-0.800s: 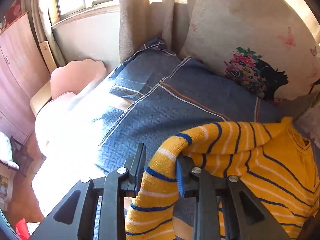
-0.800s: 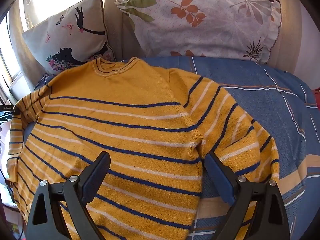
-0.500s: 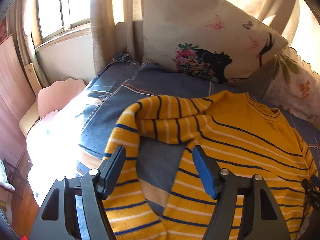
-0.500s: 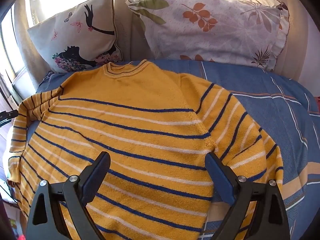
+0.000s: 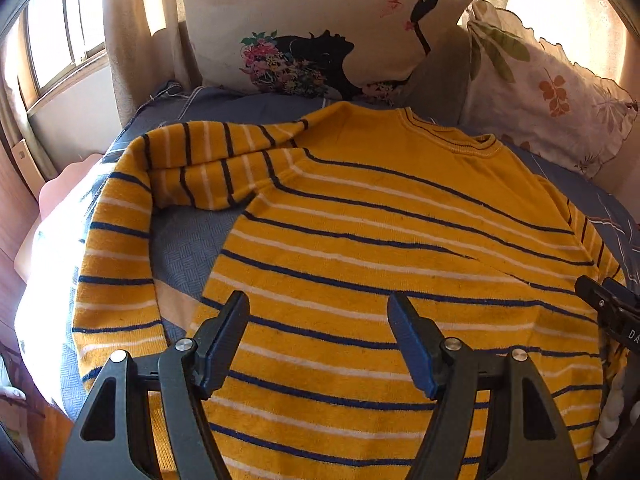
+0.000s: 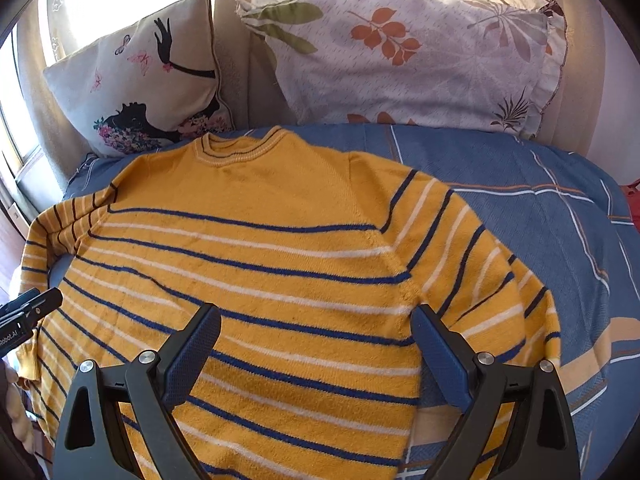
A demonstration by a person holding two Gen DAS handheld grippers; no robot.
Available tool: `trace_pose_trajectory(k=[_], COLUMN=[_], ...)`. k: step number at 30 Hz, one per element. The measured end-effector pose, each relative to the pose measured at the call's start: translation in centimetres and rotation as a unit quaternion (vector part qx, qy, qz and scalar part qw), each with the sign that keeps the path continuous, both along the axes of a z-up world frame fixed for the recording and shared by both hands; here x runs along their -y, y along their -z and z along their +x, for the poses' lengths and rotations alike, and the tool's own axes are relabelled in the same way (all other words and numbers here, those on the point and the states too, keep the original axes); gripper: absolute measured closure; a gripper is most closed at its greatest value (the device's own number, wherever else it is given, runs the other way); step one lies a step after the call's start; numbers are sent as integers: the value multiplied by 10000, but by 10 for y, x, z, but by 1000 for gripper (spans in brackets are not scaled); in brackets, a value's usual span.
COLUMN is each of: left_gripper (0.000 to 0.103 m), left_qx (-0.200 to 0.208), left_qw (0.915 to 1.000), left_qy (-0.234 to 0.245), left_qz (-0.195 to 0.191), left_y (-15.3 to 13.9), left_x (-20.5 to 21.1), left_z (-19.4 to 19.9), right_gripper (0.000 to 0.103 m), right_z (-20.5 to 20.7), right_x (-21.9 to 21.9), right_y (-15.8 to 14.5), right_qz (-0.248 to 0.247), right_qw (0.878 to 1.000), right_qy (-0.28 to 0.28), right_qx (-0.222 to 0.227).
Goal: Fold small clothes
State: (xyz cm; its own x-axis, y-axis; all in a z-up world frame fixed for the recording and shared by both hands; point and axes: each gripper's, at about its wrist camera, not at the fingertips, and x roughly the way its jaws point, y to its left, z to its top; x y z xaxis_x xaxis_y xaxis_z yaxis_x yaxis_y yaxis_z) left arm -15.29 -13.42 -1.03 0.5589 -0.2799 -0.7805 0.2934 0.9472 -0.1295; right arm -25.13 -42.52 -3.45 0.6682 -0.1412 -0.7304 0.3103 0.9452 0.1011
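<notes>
A yellow sweater [image 5: 392, 248] with blue and white stripes lies flat on the blue bedspread [image 5: 180, 252], collar toward the pillows; it also shows in the right wrist view [image 6: 280, 264]. Its left sleeve [image 5: 120, 248] bends at the elbow and runs down the bed's left side. Its right sleeve [image 6: 492, 292] lies bent beside the body. My left gripper [image 5: 318, 320] is open and empty above the sweater's lower left body. My right gripper [image 6: 316, 332] is open and empty above the lower right body.
A beige pillow with a black silhouette print [image 5: 320, 32] and a white leaf-print pillow [image 6: 400, 60] stand at the head of the bed. A window and curtain [image 5: 60, 40] are at the left. The bedspread [image 6: 540, 208] lies bare at the right.
My left gripper let go of the left sleeve, opened, and swung right over the sweater's body. The sleeve now lies bent on the bed. The right gripper moved slightly.
</notes>
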Motion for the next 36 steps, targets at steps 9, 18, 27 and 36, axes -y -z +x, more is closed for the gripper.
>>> trace_pose_trajectory(k=[9, 18, 27, 36], left_gripper=[32, 32, 32, 32], left_qx=[267, 287, 232, 163], left_qw=[9993, 9991, 9993, 9993], left_qy=[24, 89, 110, 125], left_qz=[263, 288, 277, 327], left_y=[-1, 10, 20, 28], left_x=[12, 17, 14, 12], left_z=[-11, -13, -9, -9], right_gripper=[5, 5, 5, 5], right_z=[-2, 0, 1, 4], right_x=[-11, -11, -2, -8], right_y=[6, 11, 17, 18], right_qz=[-273, -273, -13, -52], right_qw=[9996, 9996, 9997, 9996], right_qy=[-44, -16, 108, 70], right_qx=[-35, -120, -216, -269])
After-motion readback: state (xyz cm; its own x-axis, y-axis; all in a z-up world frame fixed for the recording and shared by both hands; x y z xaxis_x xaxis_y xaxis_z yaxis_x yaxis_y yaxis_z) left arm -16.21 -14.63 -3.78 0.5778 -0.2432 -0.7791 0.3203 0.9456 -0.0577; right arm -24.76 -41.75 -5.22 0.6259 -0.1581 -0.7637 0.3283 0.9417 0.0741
